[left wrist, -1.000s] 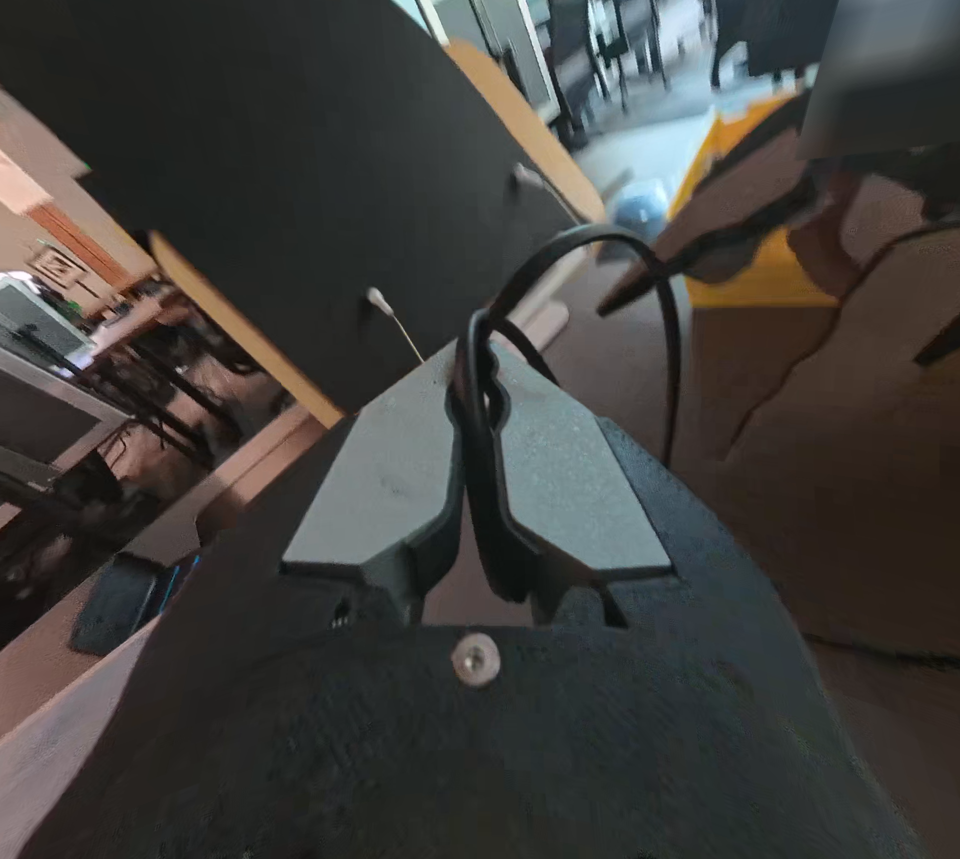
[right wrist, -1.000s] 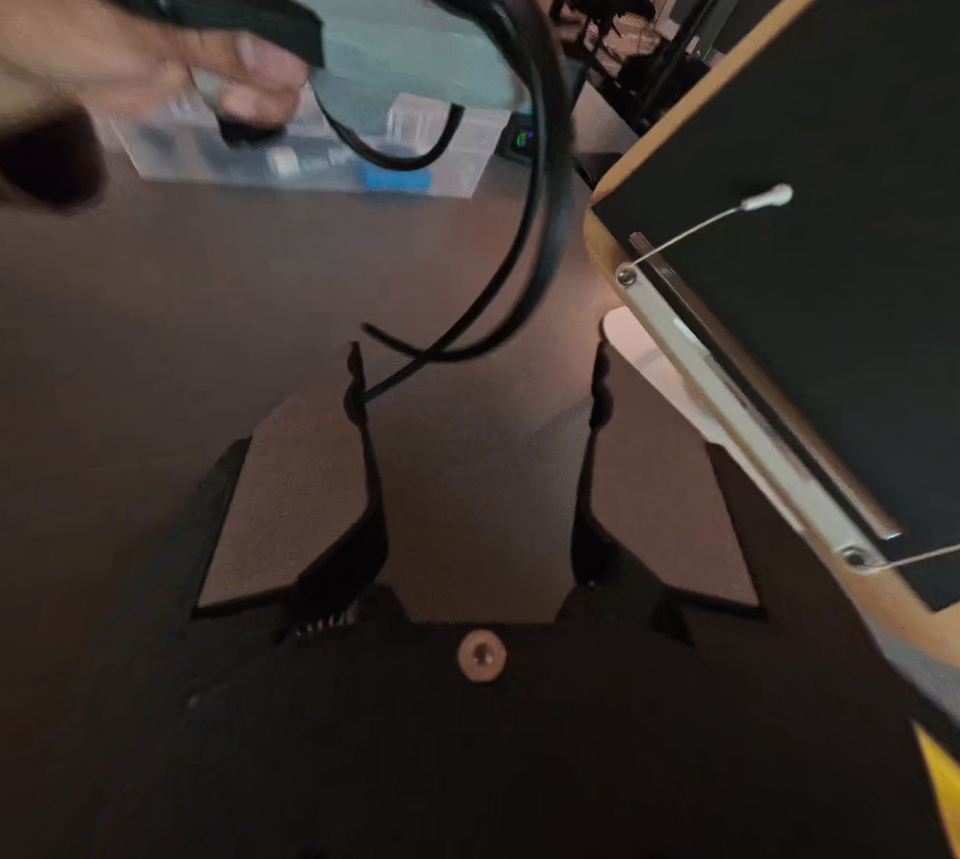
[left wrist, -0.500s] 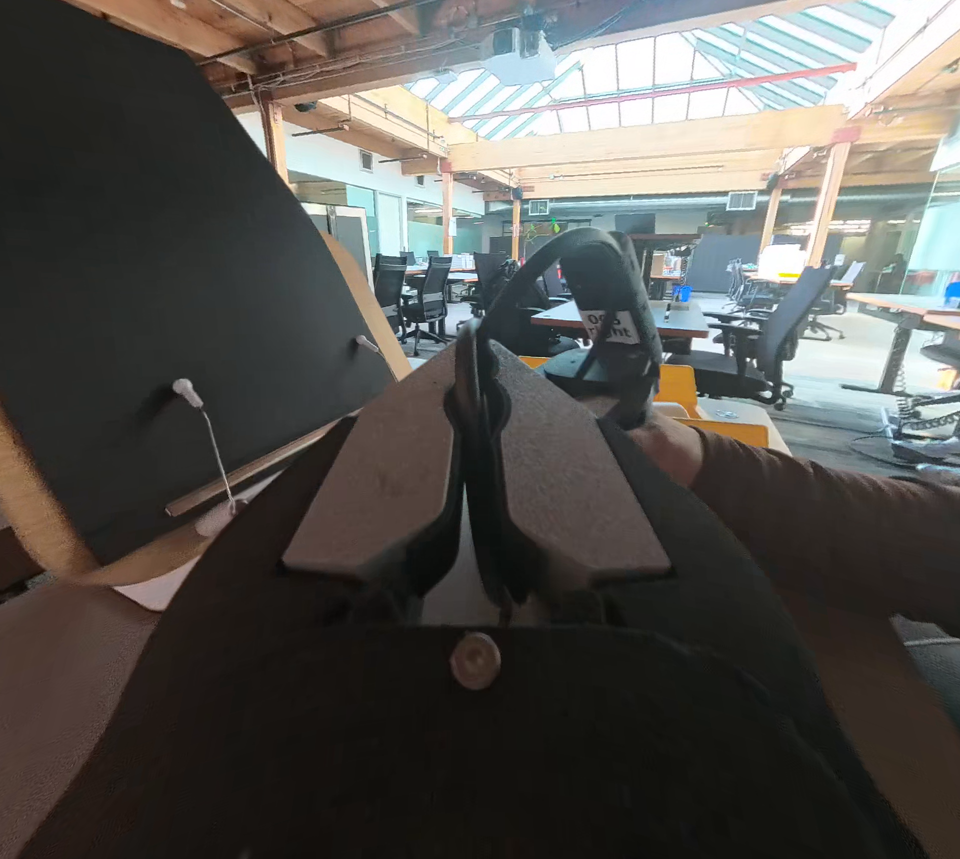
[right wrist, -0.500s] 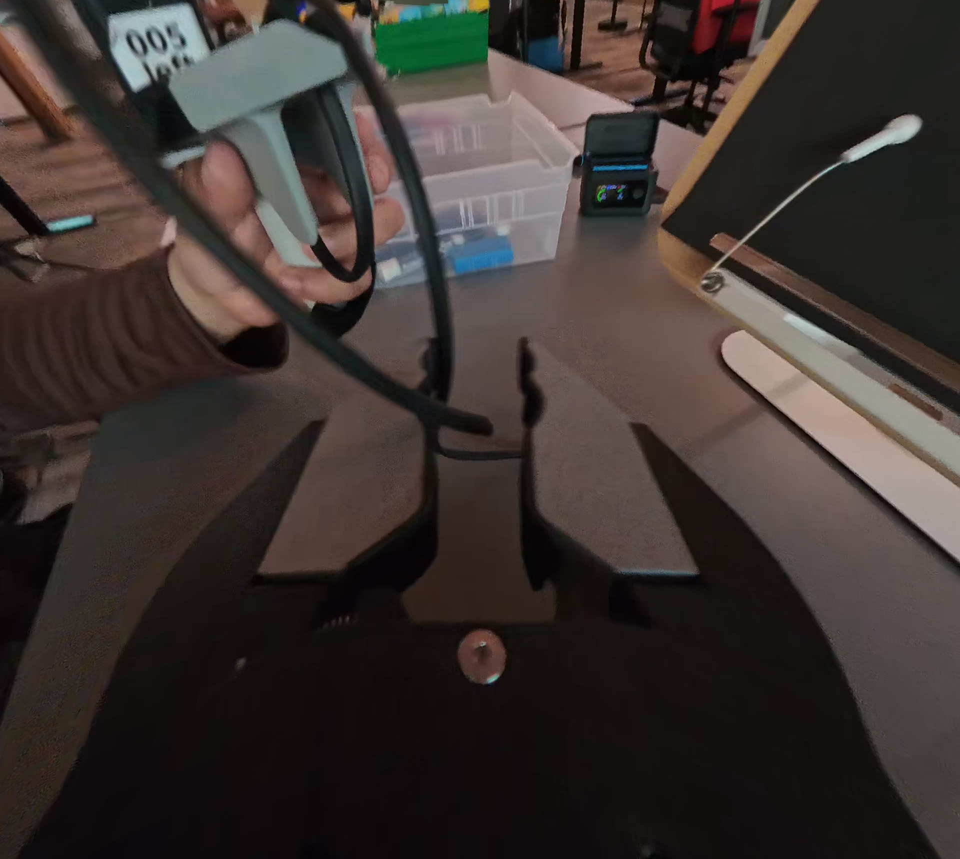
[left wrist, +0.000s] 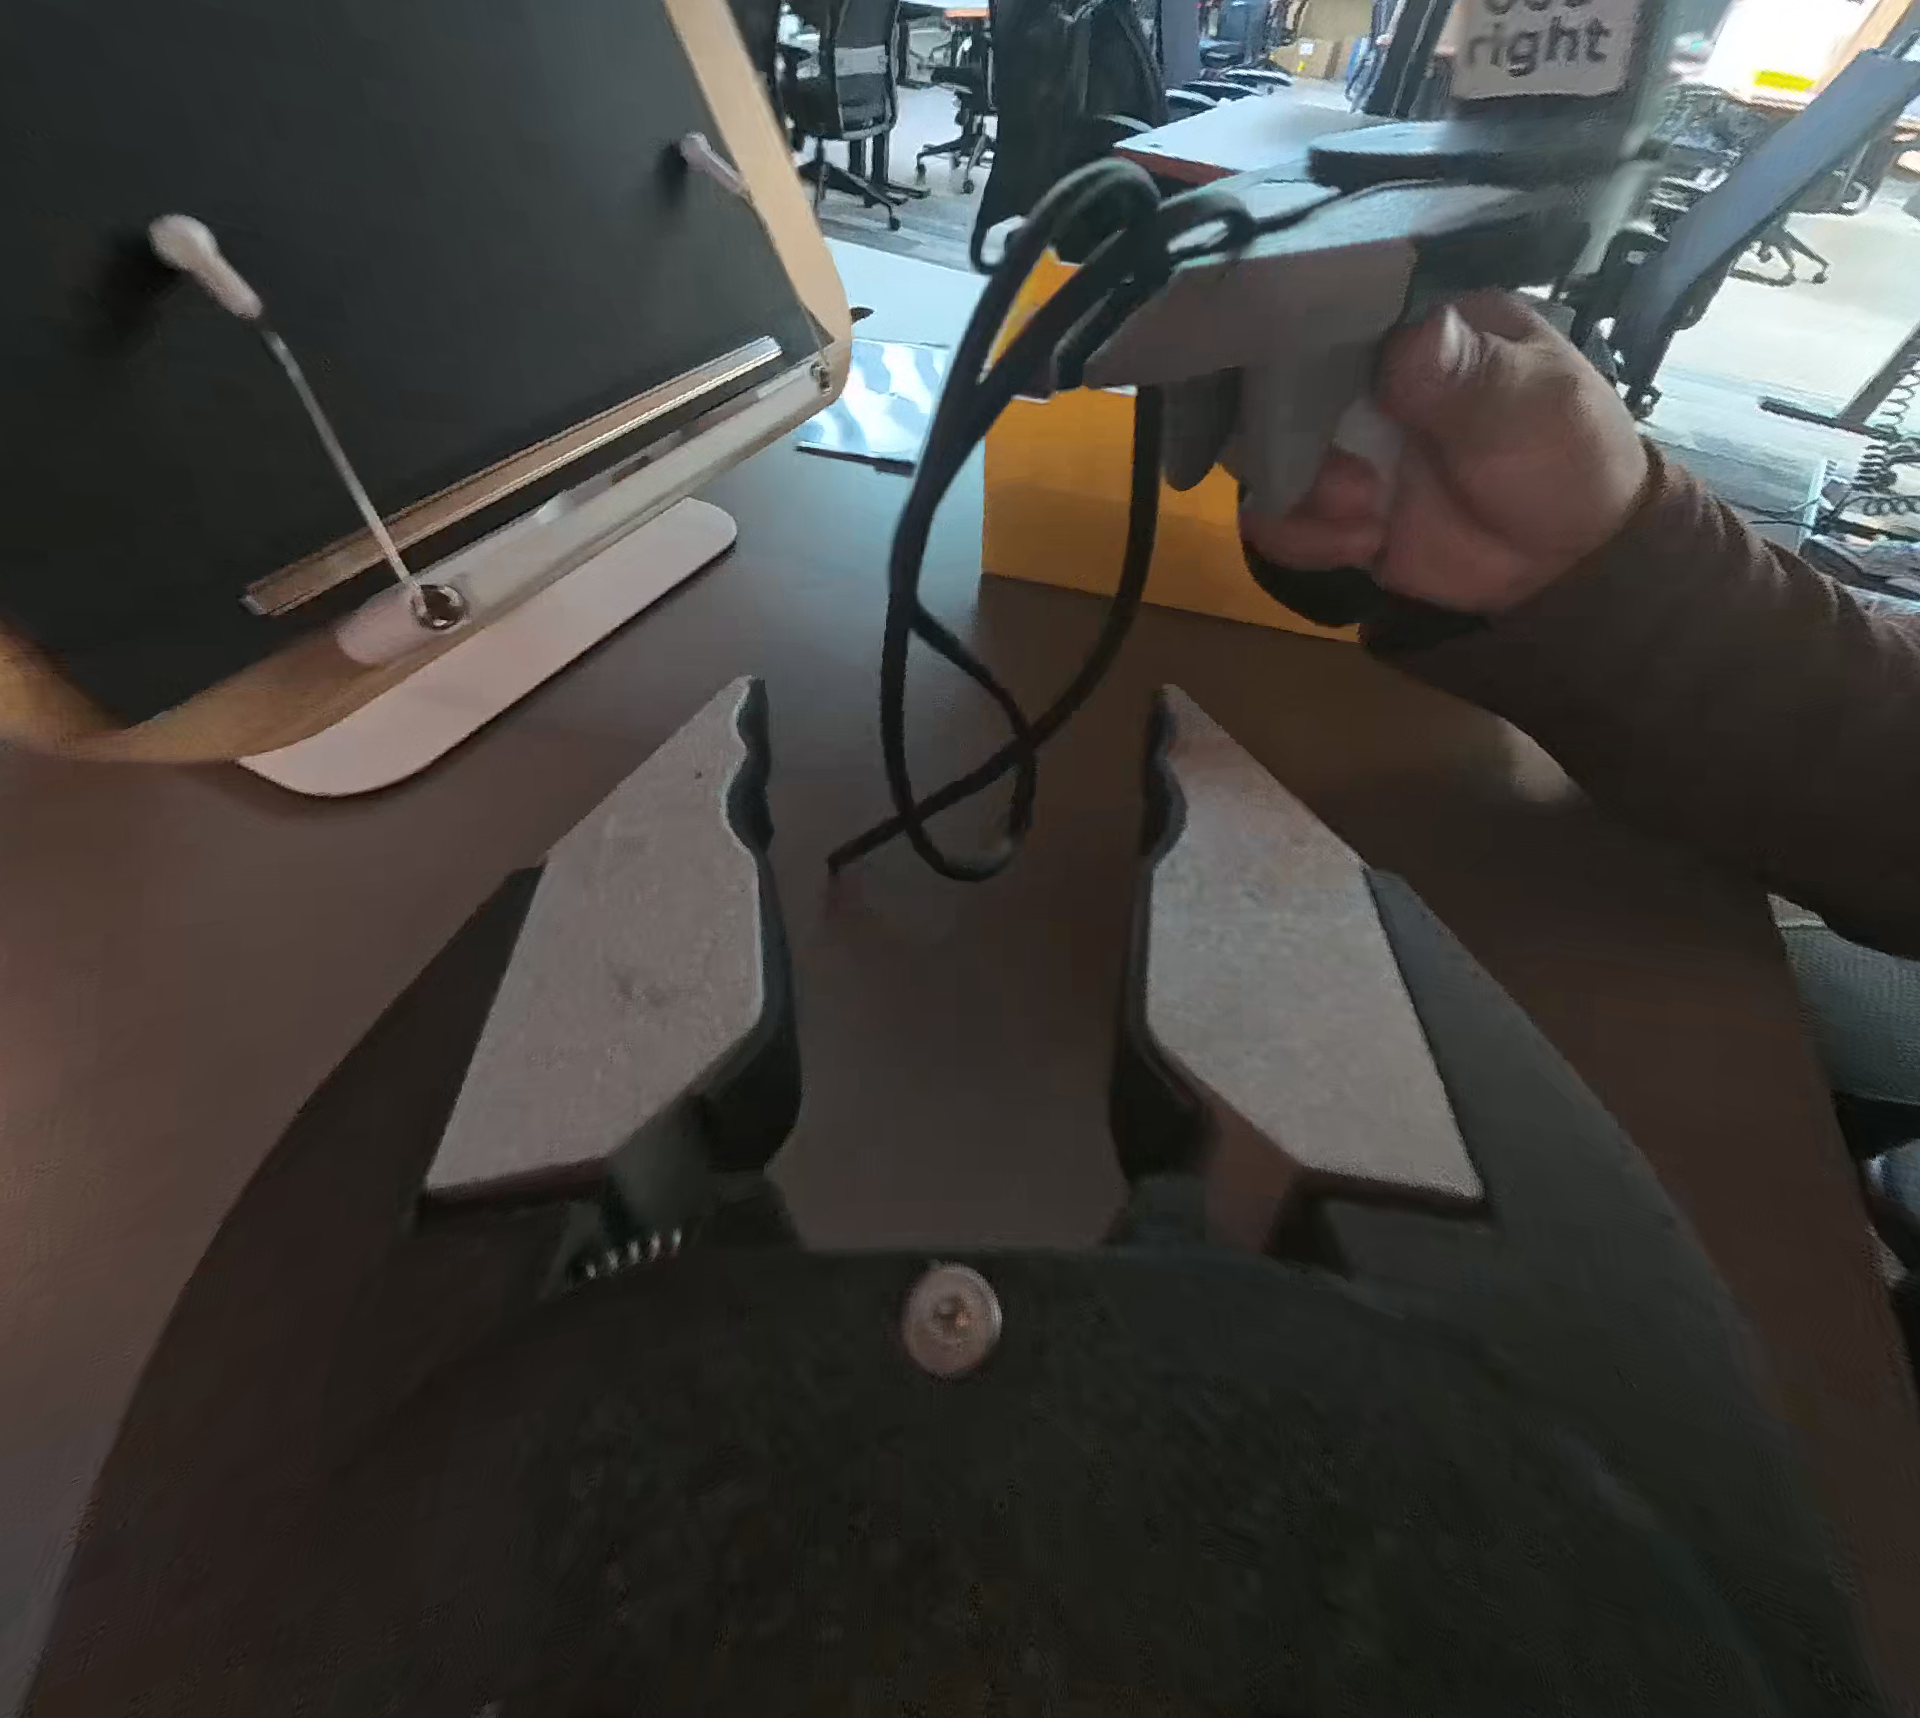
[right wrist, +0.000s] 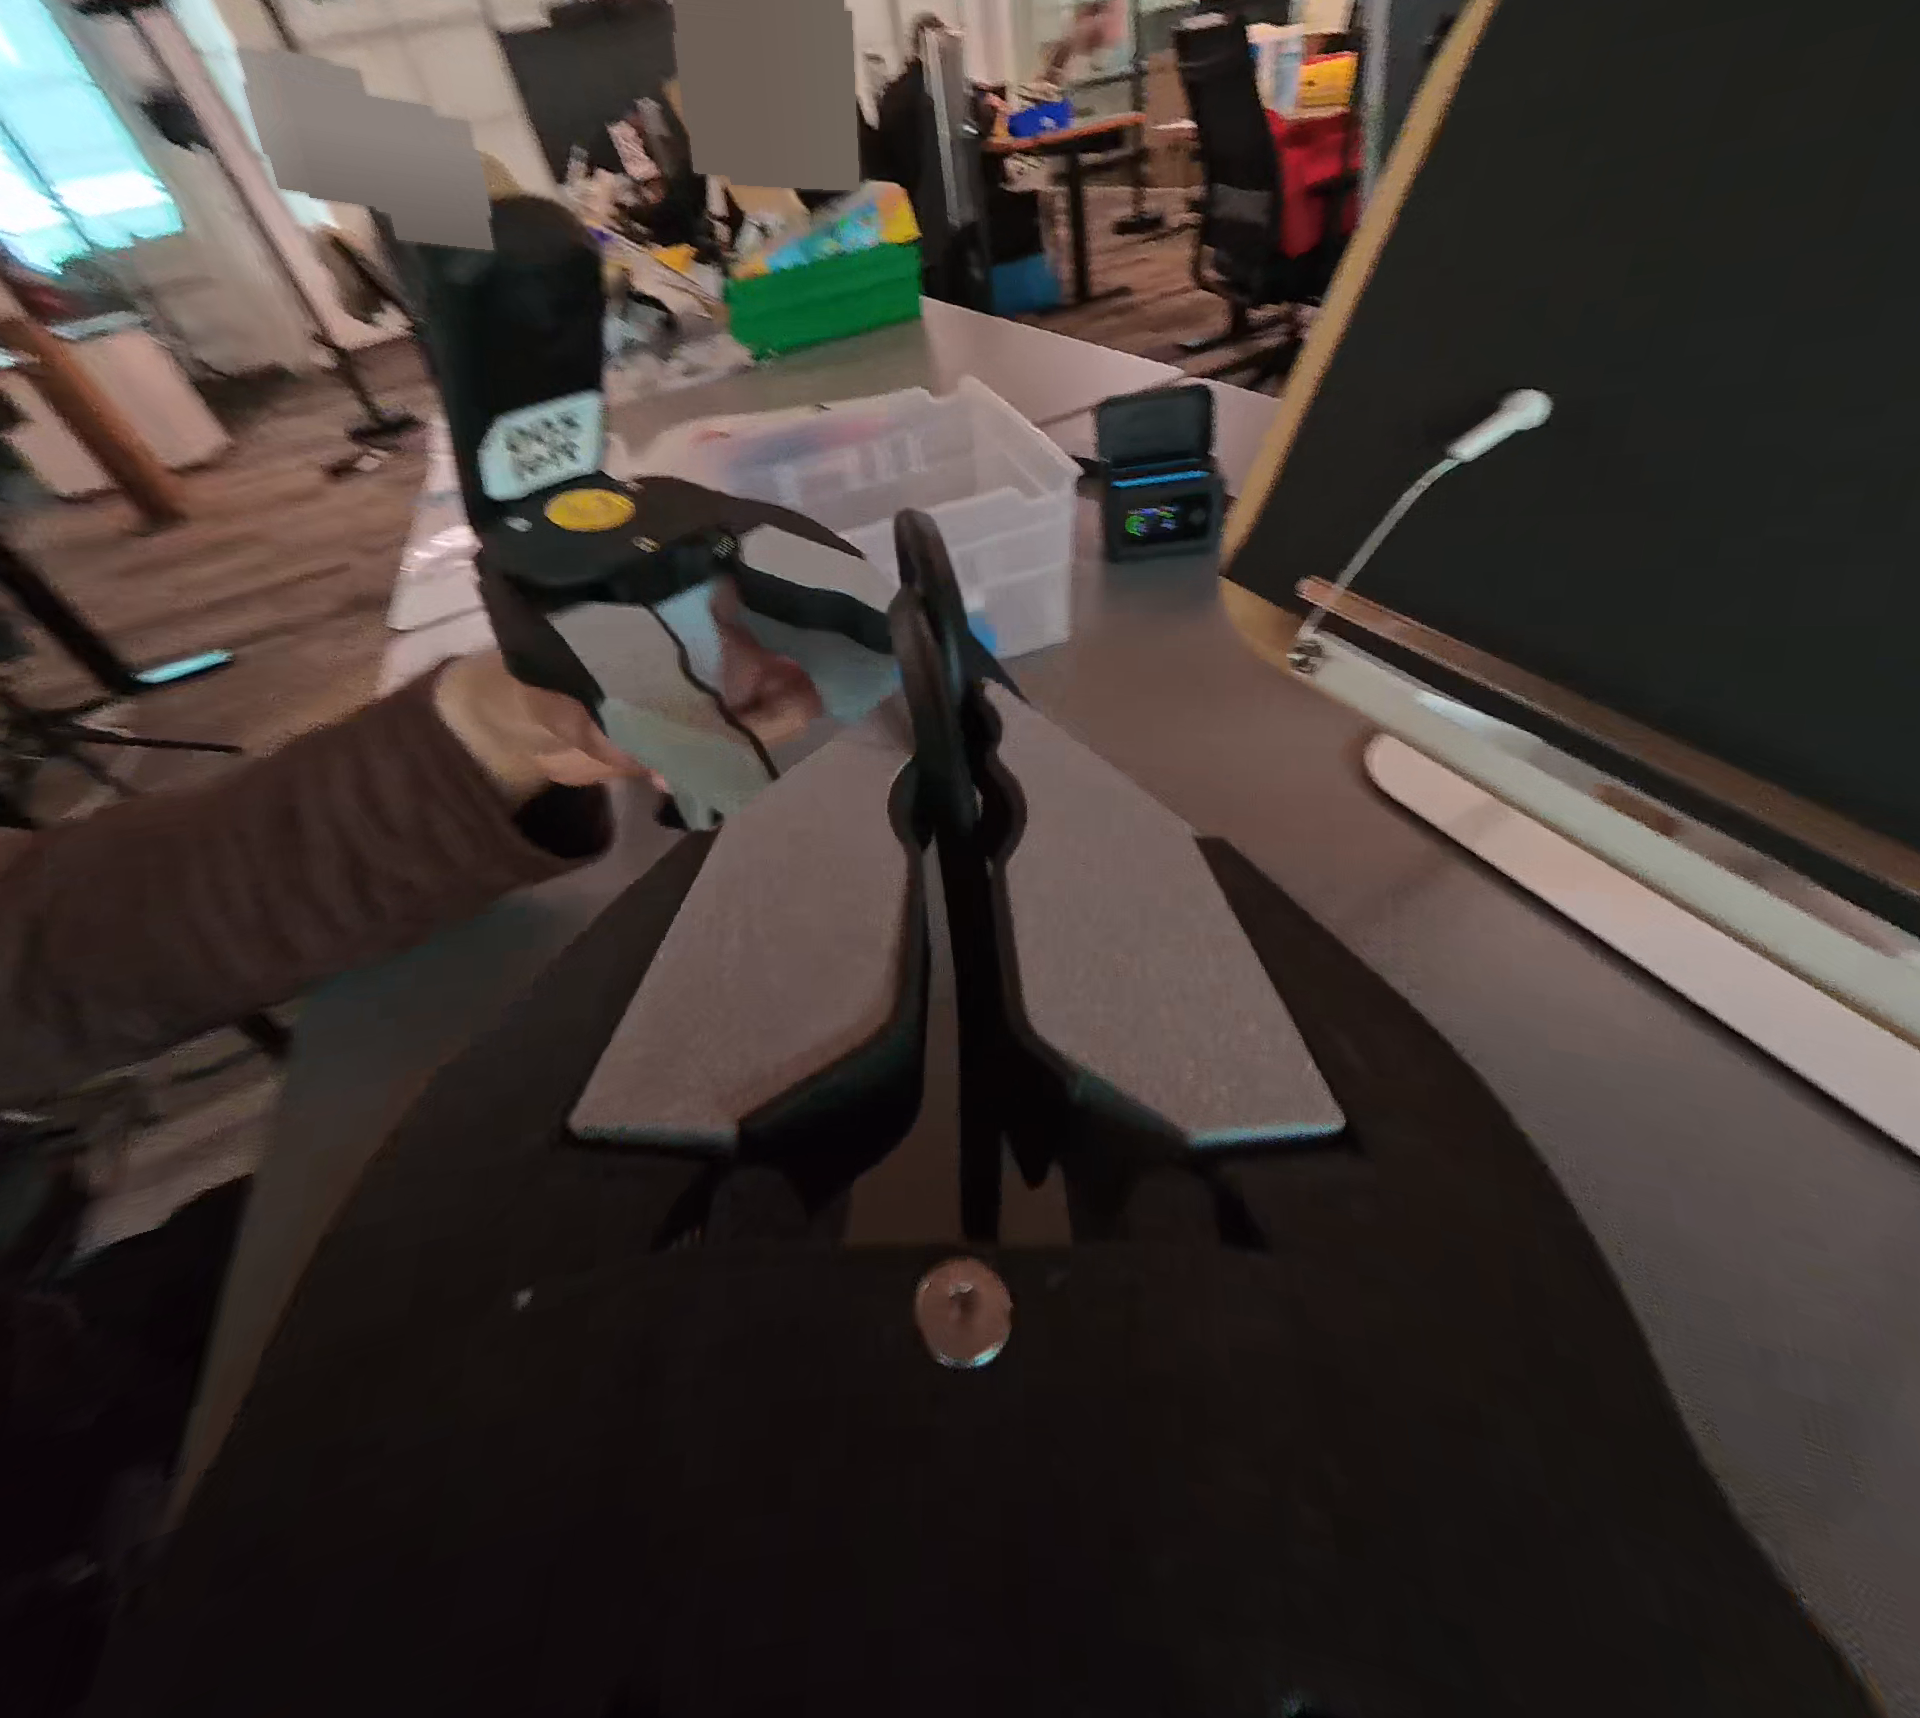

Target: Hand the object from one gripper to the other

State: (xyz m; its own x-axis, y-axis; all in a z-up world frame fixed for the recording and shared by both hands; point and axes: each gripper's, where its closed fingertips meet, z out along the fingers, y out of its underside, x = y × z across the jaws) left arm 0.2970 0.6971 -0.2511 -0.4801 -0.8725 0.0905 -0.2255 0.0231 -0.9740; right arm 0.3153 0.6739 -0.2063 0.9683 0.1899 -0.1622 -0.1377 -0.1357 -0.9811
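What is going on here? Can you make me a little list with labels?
object: black cord, a thin loop
held by: right gripper, shut on the cord
cord hangs: down from the right gripper, low end just above the table
left gripper: open, empty, facing the cord
handover: done, cord now on the right side
nearby: book stand, yellow box, clear bin
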